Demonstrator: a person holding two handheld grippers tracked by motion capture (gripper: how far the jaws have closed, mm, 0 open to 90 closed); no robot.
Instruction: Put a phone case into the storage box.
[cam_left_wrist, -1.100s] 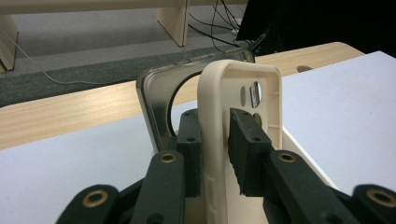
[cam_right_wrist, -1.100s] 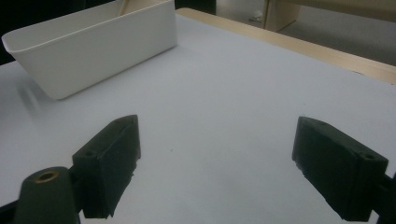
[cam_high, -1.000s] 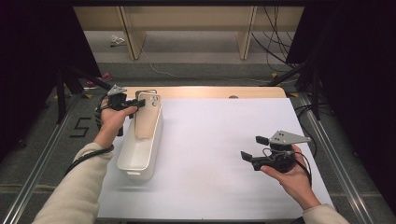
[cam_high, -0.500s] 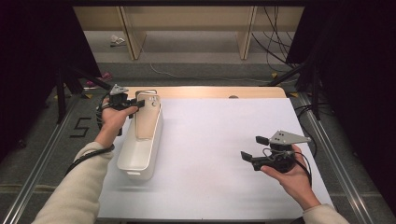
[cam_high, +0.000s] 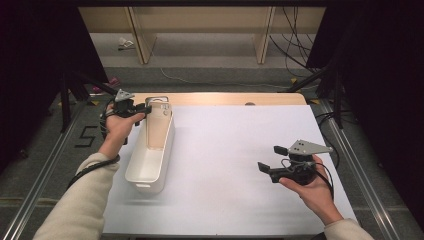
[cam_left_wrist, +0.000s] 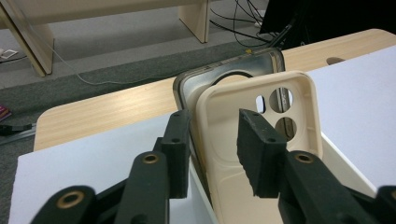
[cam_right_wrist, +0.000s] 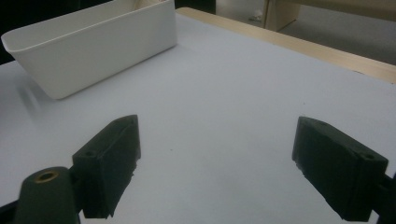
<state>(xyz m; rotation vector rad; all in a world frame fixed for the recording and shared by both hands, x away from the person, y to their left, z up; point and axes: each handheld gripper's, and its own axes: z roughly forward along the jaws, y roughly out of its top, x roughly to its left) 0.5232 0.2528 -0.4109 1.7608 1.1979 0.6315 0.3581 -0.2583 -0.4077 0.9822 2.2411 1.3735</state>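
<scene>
The cream plastic phone case (cam_left_wrist: 261, 140) and a dark-rimmed clear case (cam_left_wrist: 224, 77) behind it stand upright at the far end of the long white plastic bin (cam_high: 150, 155), near the table's left edge. The left gripper (cam_left_wrist: 212, 149) straddles them; its jaws have just been opening, pads now apart from the cases. The right gripper (cam_high: 272, 160) hangs wide open over the bare white mat (cam_high: 235, 150), well apart, both hands unmoved since before.

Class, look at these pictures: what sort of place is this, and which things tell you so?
Probably a lab set up for recording: a table with a white sheet, dark curtains at the sides, loose cables on the floor.
</scene>
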